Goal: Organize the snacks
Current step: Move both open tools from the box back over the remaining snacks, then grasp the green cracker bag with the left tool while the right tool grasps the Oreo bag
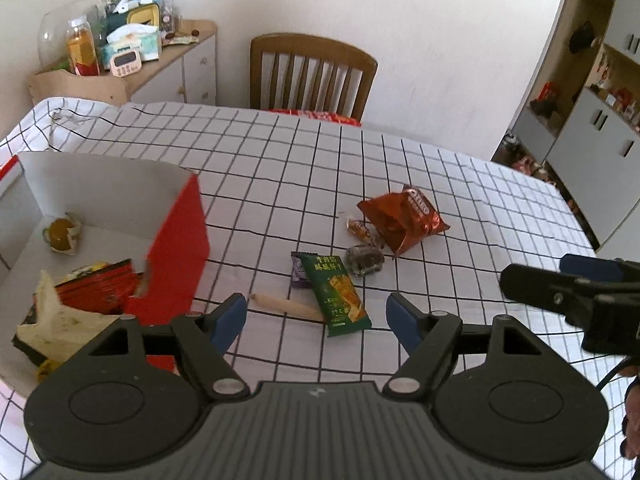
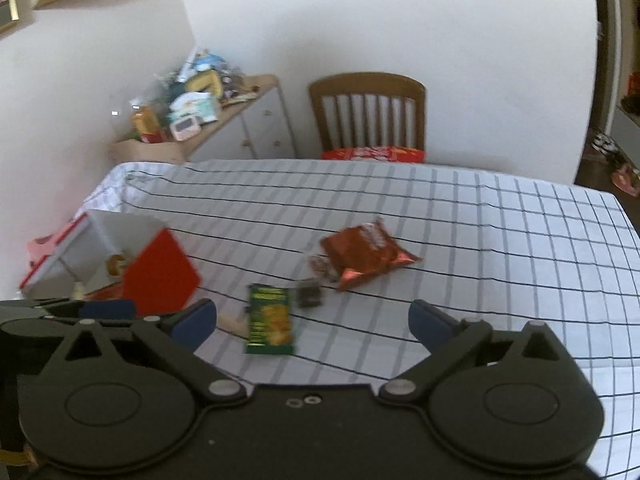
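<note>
- The loose snacks are left in a cluster mid-table on the white black-grid tablecloth [image 1: 440, 184]: a flat green foil cracker packet [image 1: 336, 296], a crinkled red-brown foil cookie bag [image 1: 402, 218], a pale wrapped stick [image 1: 286, 306], plus a few small dark wrapped bits.
- The open red-and-white cardboard box [image 1: 176, 248] is parked at the left edge, already loaded with several packets, so it's probably the drop-off spot.
- The left gripper [image 1: 316, 318] is held spread and empty right over the green packet, likely lined up for it.
- The right gripper [image 2: 312, 322] is splayed wide, nothing caught in it.
</note>
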`<state>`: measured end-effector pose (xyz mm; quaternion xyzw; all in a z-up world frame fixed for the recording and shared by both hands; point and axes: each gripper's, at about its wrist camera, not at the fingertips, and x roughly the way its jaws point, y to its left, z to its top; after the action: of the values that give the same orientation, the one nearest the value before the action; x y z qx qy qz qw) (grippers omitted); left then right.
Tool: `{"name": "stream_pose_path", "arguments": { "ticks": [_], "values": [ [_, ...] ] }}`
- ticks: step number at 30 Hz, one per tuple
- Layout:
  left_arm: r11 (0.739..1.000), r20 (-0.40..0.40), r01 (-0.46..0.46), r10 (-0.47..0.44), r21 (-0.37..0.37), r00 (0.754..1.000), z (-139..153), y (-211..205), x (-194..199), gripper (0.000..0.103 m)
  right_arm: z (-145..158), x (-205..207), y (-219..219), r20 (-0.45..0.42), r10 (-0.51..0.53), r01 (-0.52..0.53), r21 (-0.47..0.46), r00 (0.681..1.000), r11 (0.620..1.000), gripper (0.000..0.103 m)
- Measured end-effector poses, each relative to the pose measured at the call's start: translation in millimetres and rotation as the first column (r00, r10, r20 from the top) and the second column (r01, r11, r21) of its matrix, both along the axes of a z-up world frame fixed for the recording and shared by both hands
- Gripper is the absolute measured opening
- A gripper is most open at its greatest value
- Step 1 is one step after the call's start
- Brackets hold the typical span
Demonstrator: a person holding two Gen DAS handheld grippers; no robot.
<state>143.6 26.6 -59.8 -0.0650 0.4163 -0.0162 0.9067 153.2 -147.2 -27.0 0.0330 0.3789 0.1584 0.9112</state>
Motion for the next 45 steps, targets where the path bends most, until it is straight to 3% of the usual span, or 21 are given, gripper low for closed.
{"name": "stream_pose_path", "arguments": {
  "ticks": [16, 28, 34, 38, 39, 45],
  "values": [
    [0.997, -0.167, -0.080, 0.076, -0.018, 0.983, -51.5, -23.5, 67.5, 0.077, -46.6, 90.0, -14.2, -0.078, 0.002, -0.009, -0.085, 0.997, 0.996, 0.100],
    [0.997, -0.216, -0.076, 0.075, 0.005, 0.973, -77.5, -33.3, 95.2, 0.075, -71.5, 135.7, 8.2, -0.105, 0.055, -0.072, -0.157, 0.993, 0.985, 0.097],
    [0.998, -0.208, -0.061, 0.063, 0.018, 0.976, -82.3, -36.8, 97.8, 0.065, -82.2, 150.6, 19.8, -0.113, 0.075, -0.096, -0.189, 0.991, 0.977, 0.096],
    [0.998, -0.212, -0.051, 0.057, 0.031, 0.976, -86.2, -38.9, 96.7, 0.053, -90.4, 155.3, 27.7, -0.122, 0.089, -0.113, -0.210, 0.989, 0.971, 0.096],
    [0.998, -0.212, -0.049, 0.056, 0.040, 0.976, -87.4, -39.7, 96.3, 0.048, -92.3, 155.5, 29.7, -0.121, 0.094, -0.119, -0.219, 0.988, 0.968, 0.095],
    [0.998, -0.200, -0.035, 0.045, 0.052, 0.979, -88.2, -42.3, 92.6, 0.042, -97.6, 154.1, 36.1, -0.122, 0.106, -0.134, -0.252, 0.987, 0.958, 0.078]
  ]
}}
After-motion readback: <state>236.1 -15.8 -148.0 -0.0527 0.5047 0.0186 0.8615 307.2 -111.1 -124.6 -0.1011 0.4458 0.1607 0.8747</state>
